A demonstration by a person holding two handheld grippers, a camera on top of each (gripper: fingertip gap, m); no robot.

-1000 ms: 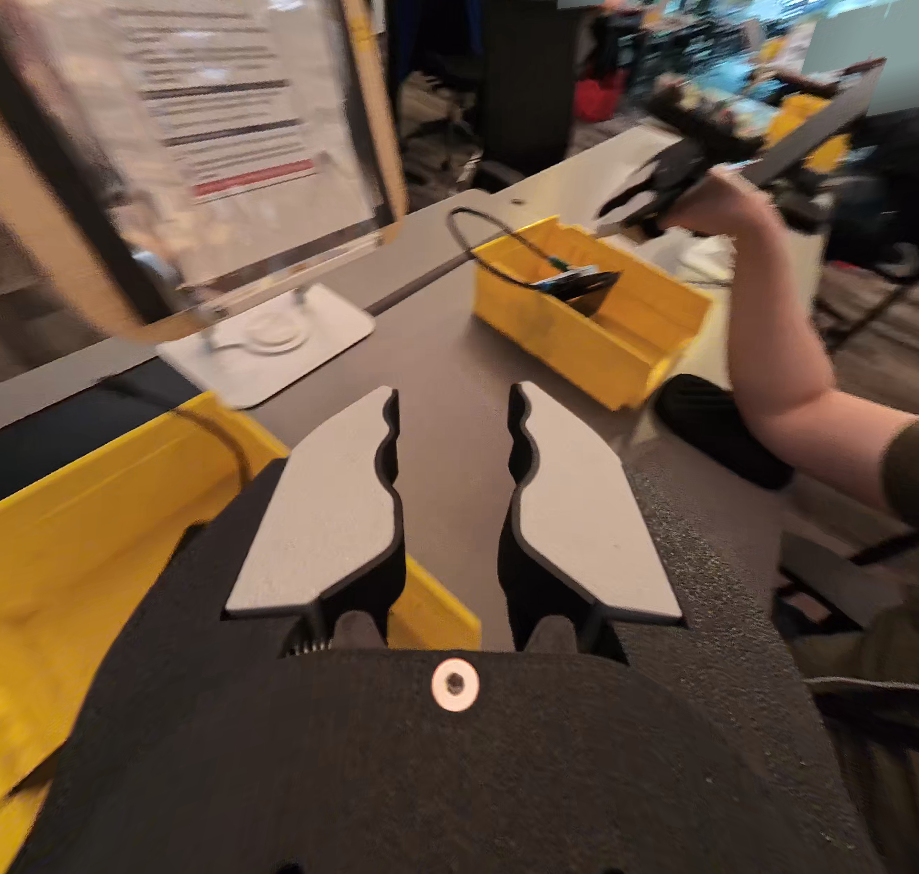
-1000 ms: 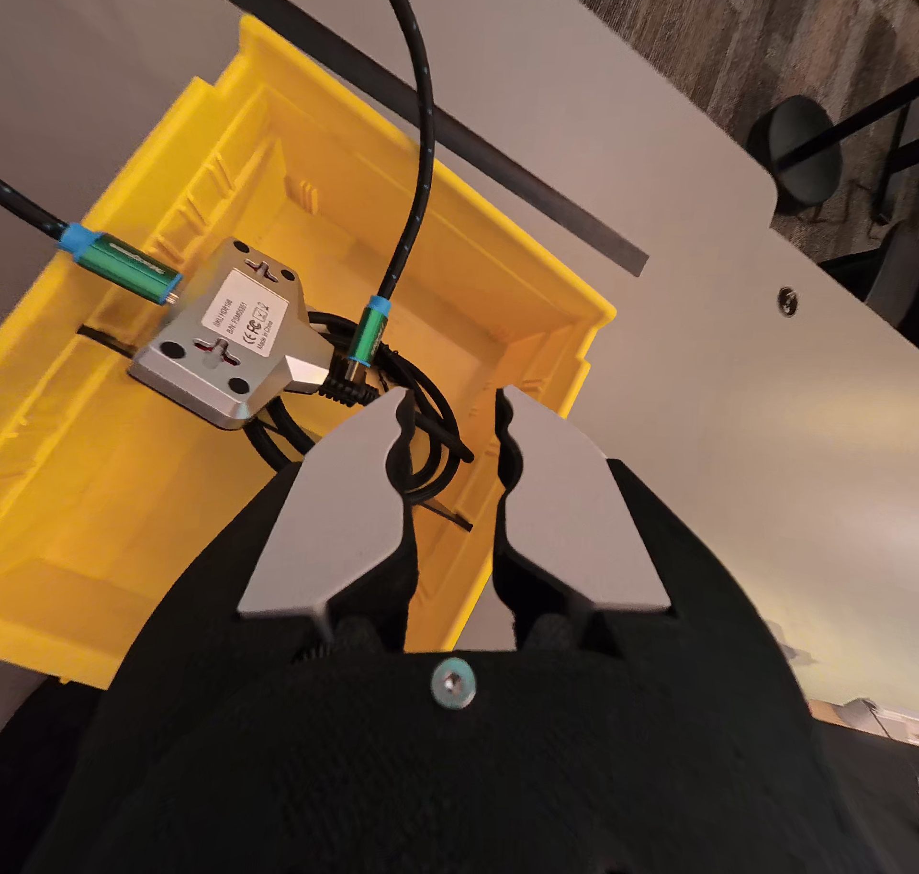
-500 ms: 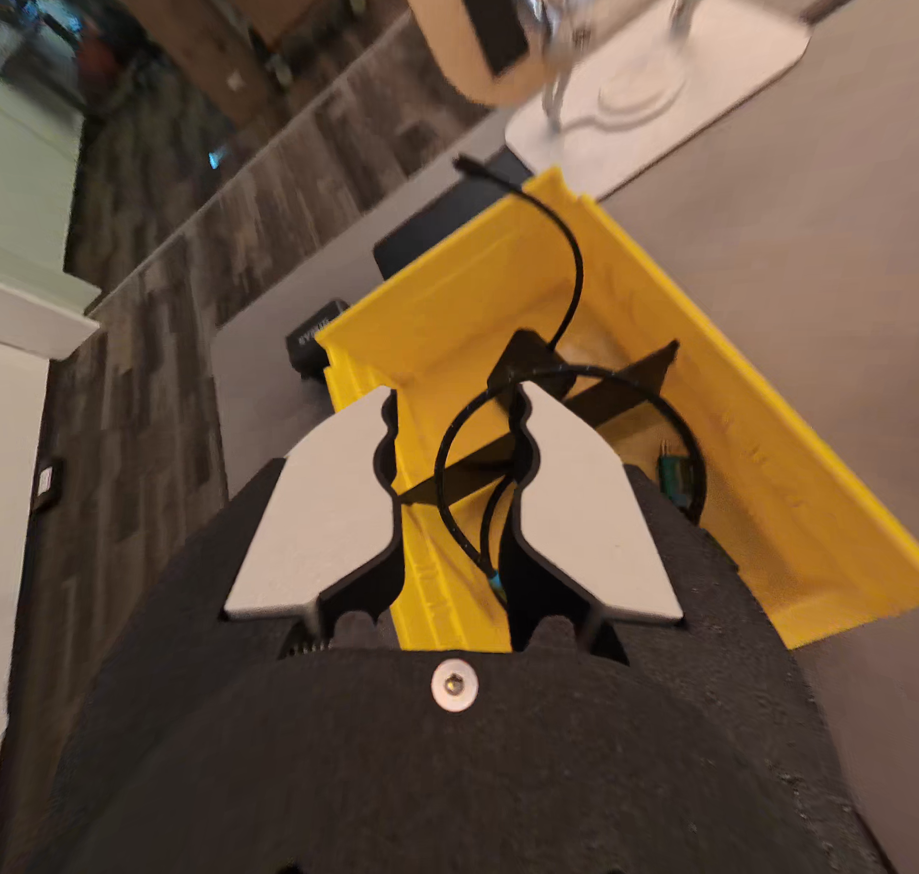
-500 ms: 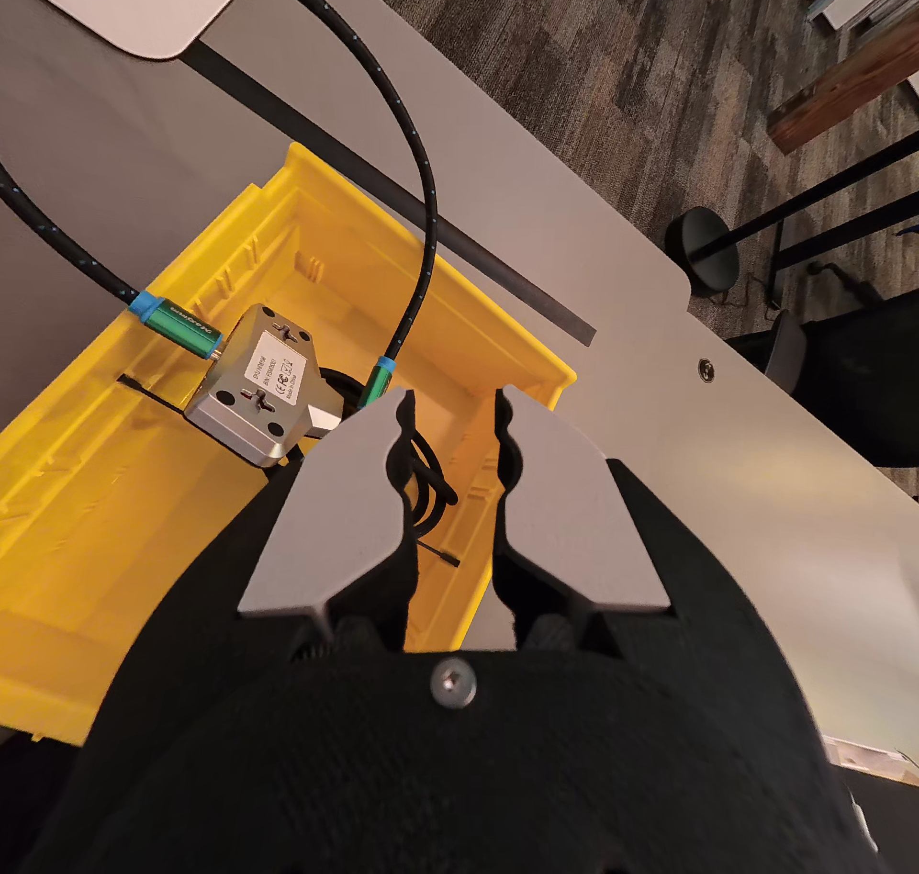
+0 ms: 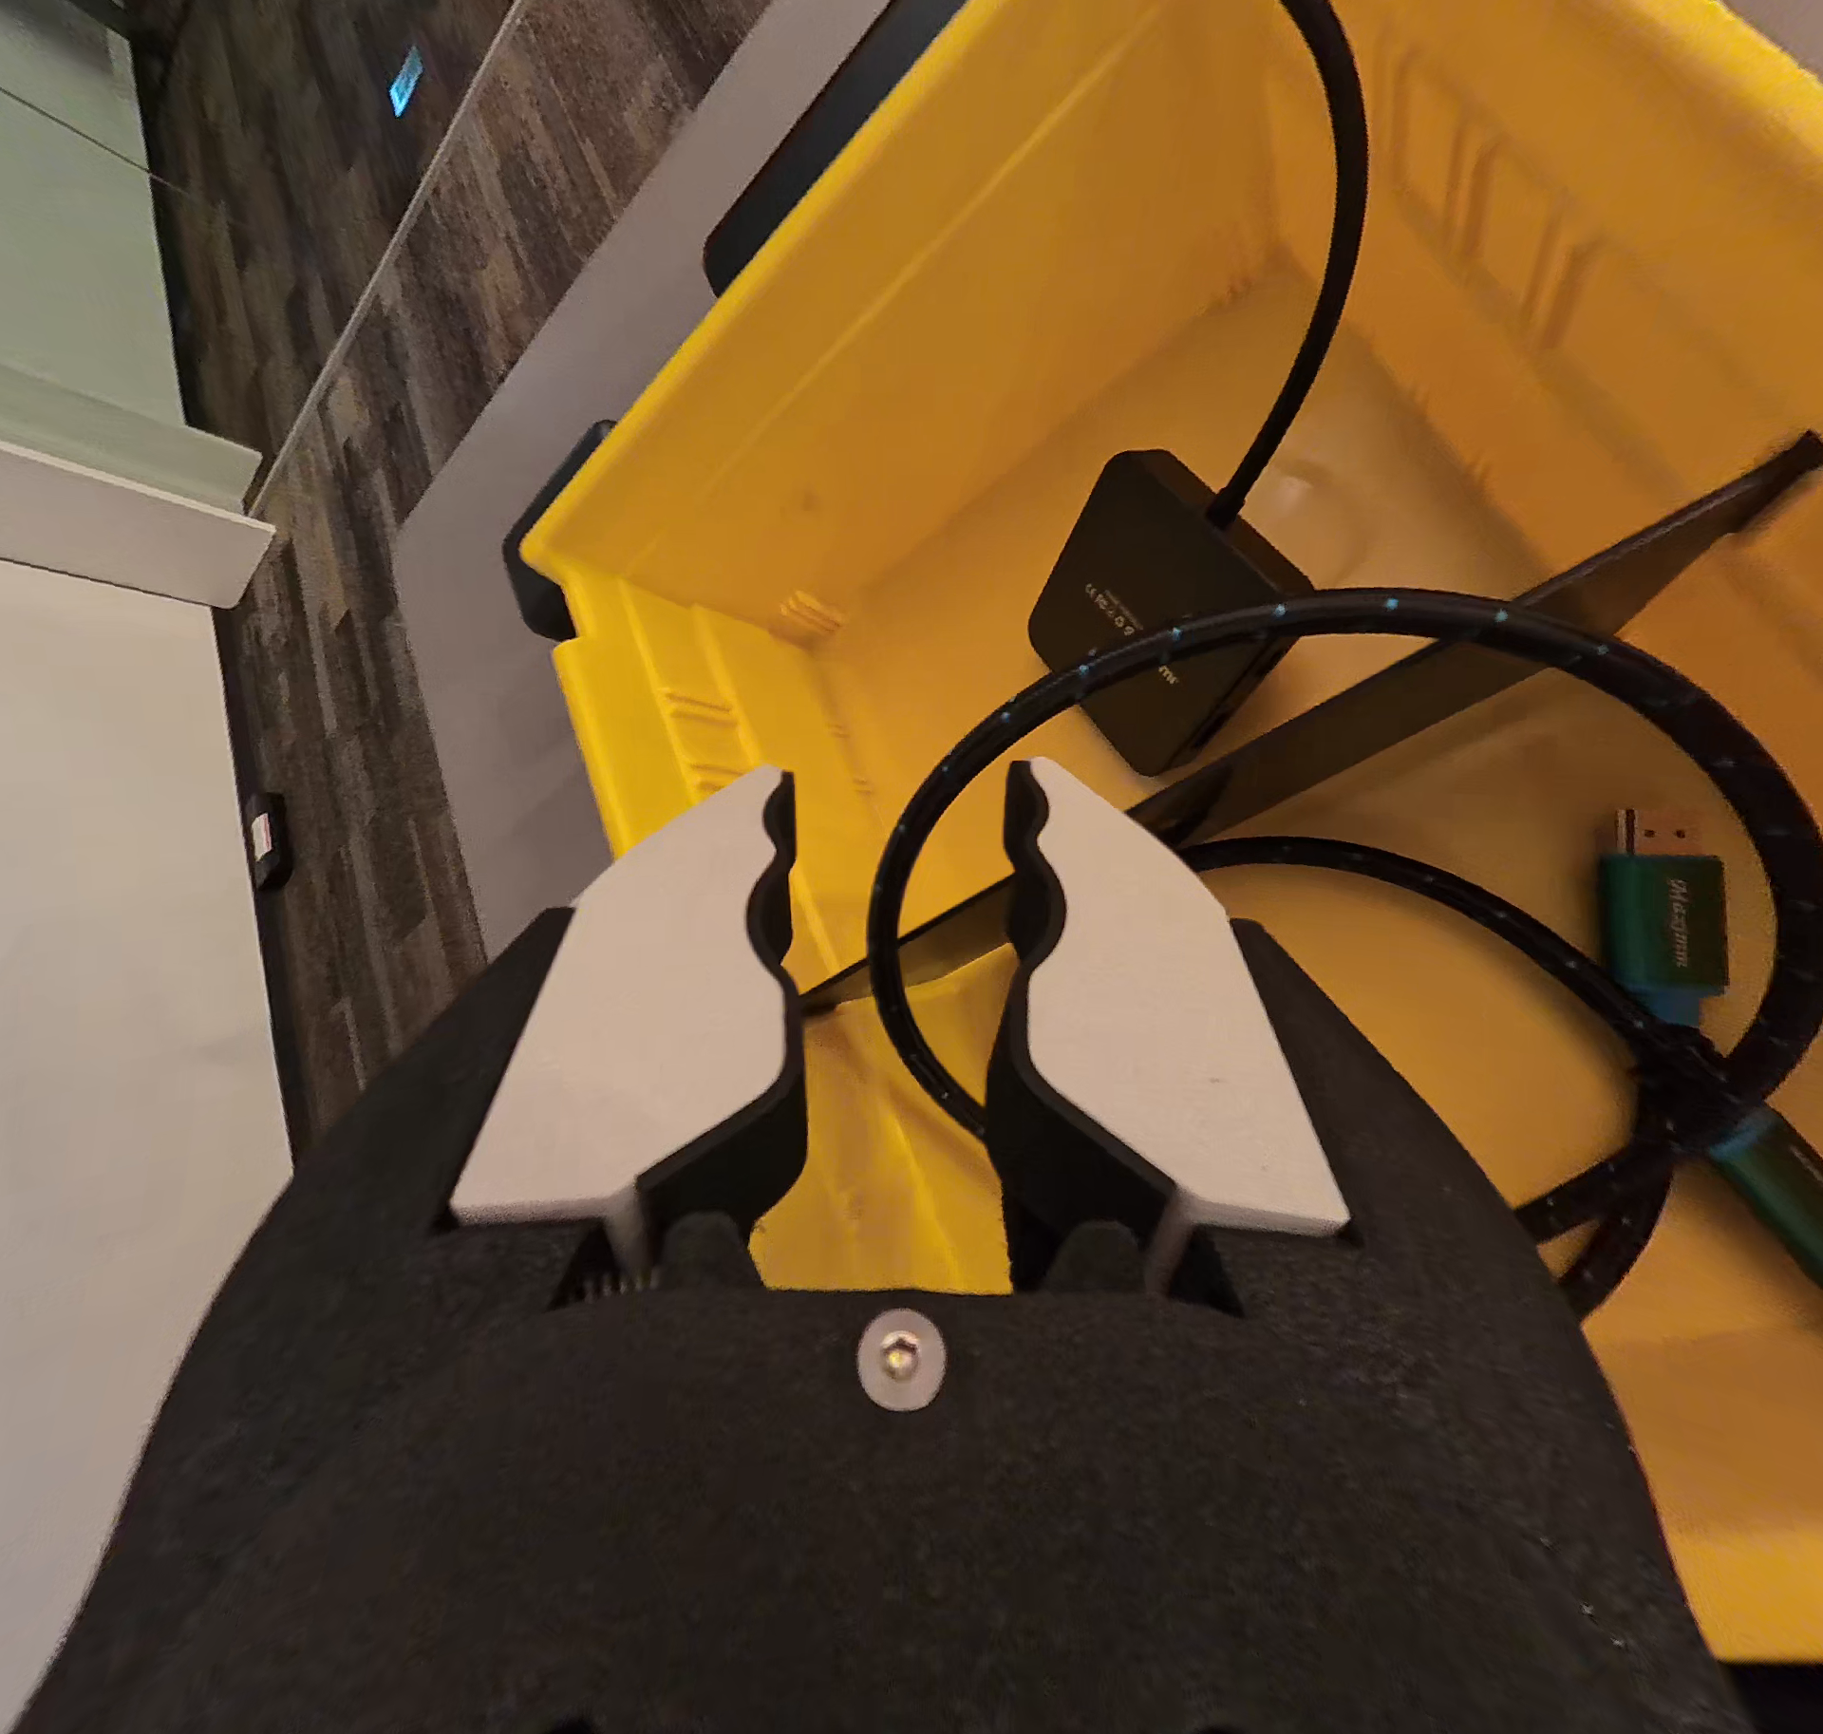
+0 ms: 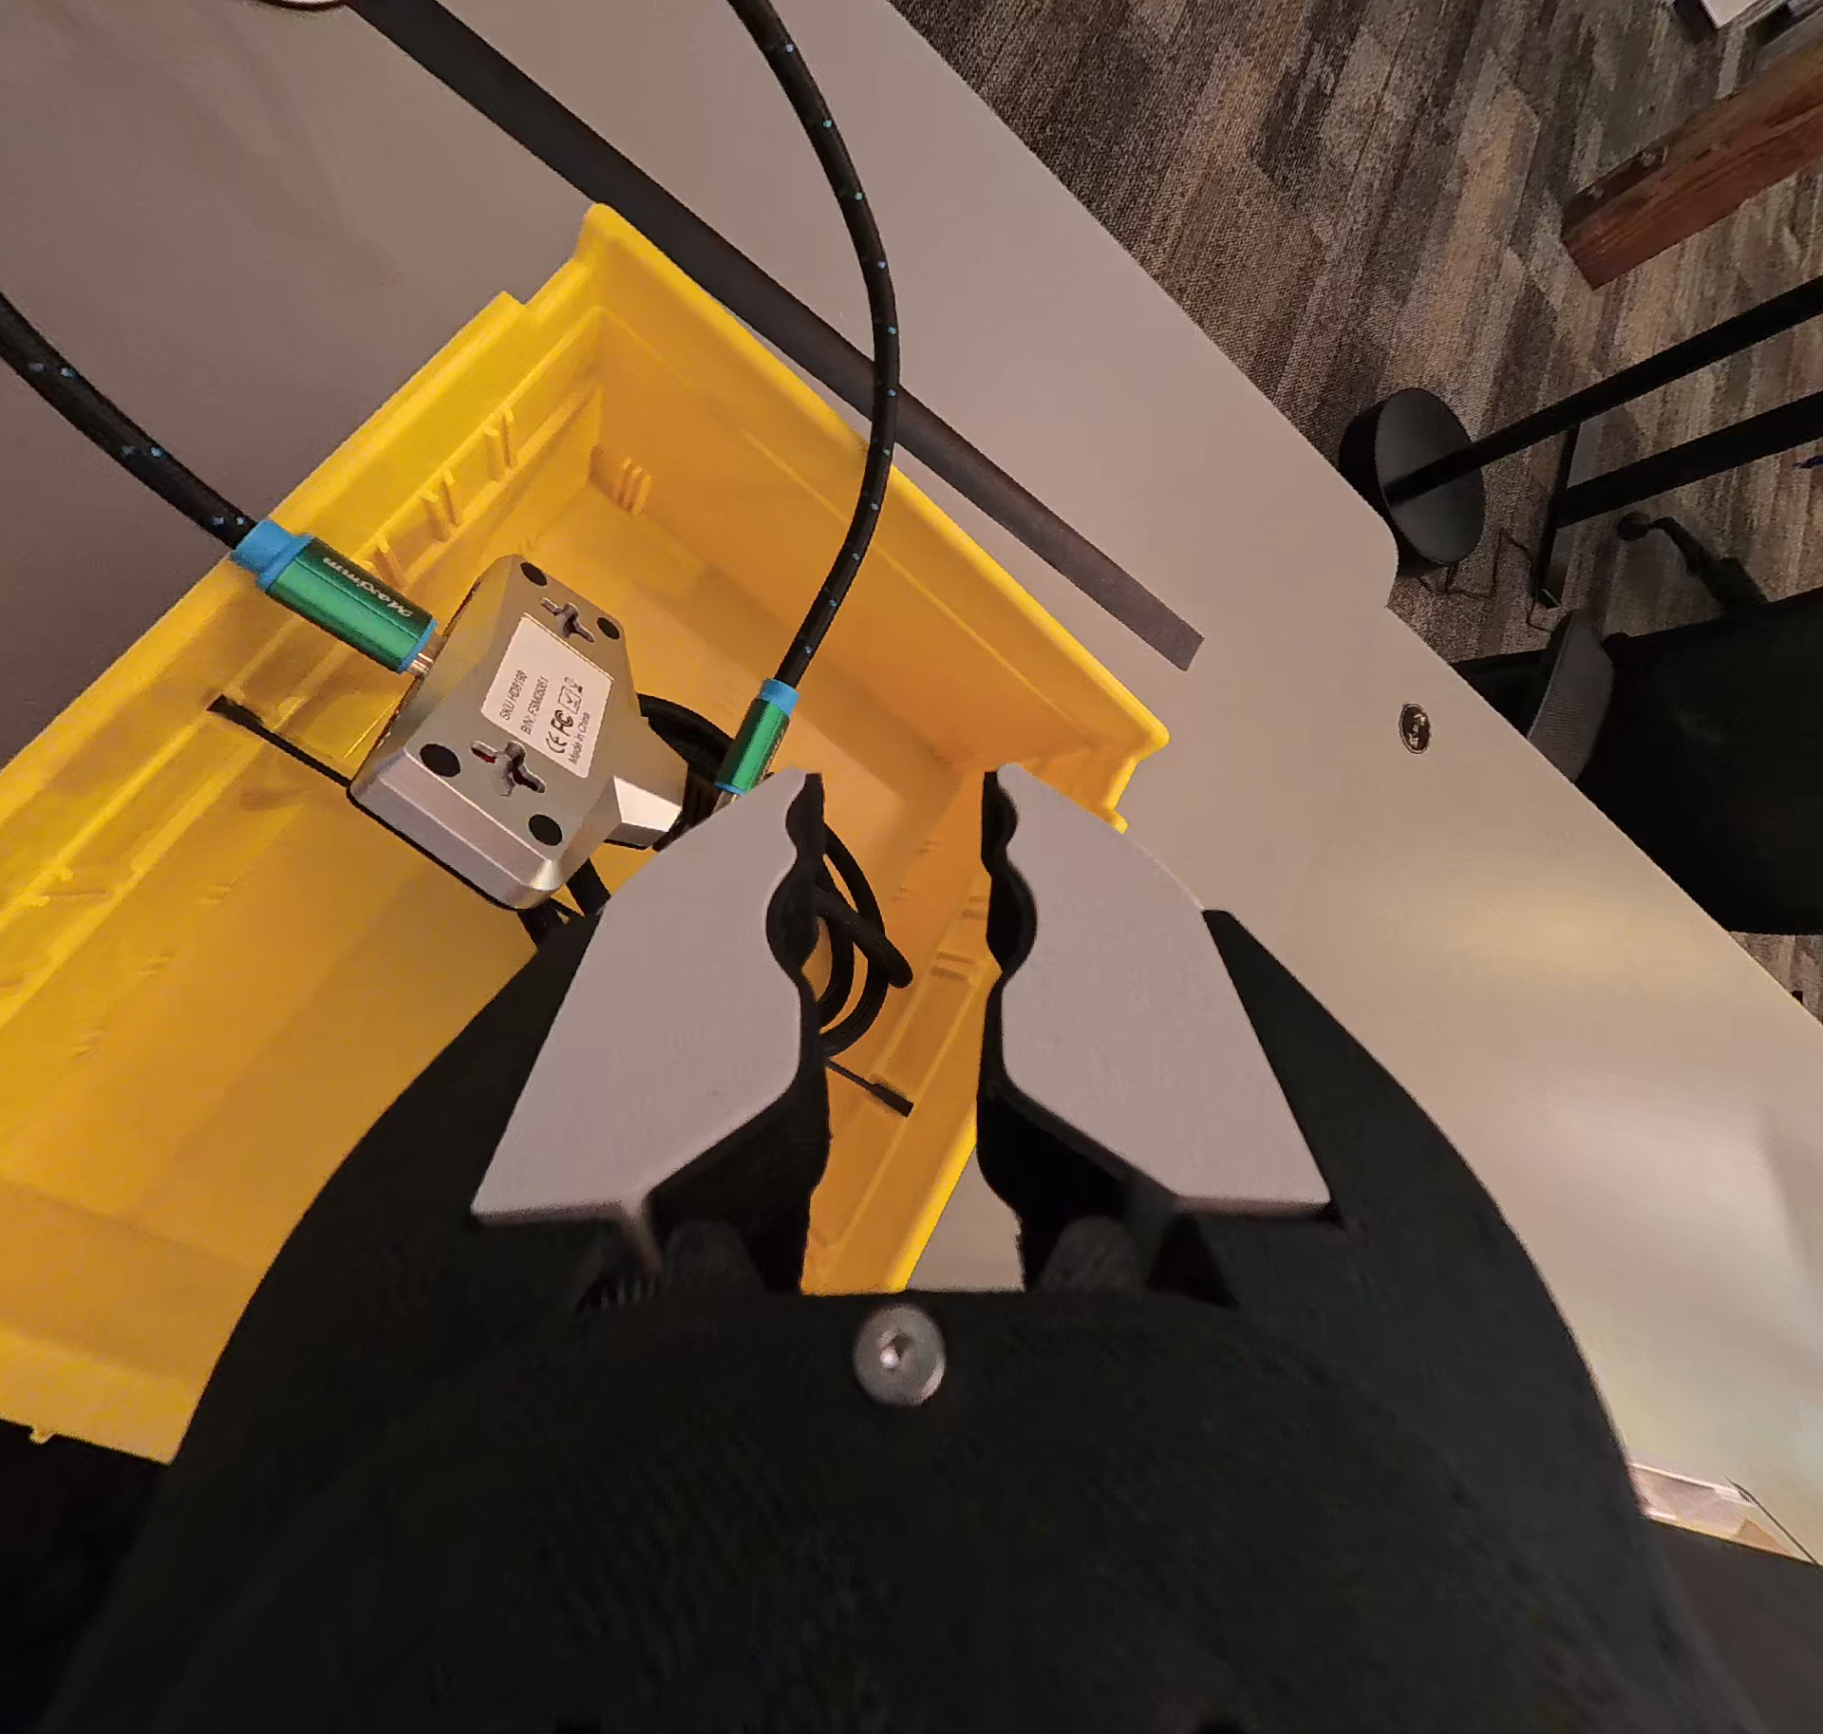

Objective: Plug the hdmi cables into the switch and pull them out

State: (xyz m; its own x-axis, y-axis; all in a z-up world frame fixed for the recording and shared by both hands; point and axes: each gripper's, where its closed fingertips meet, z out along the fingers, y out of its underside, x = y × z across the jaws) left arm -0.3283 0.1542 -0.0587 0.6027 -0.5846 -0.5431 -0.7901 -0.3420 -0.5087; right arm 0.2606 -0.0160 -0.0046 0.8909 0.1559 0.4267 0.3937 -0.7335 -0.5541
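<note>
Grey tabletop [image 6: 1233, 601] above dark wood-pattern flooring carries two yellow plastic bins. Over one bin [image 5: 937, 305], the left gripper [image 5: 896, 789] hangs with jaws apart and empty, a loop of black braided HDMI cable [image 5: 1332, 613] passing between them; its green metal plug [image 5: 1665, 927] lies loose to the right, near a small black adapter box [image 5: 1154, 601]. Over the other bin [image 6: 247, 897], the right gripper [image 6: 896, 789] hangs parted, empty, just right of the silver metal HDMI switch [image 6: 513, 749] with two green-plugged cables [image 6: 335, 596] attached.

Switch [image 6: 513, 735] in one bin [image 6: 247, 1045], both cables [image 6: 868, 305] seemingly plugged in; coiled cable [image 5: 1381, 621] in another bin [image 5: 888, 325].
</note>
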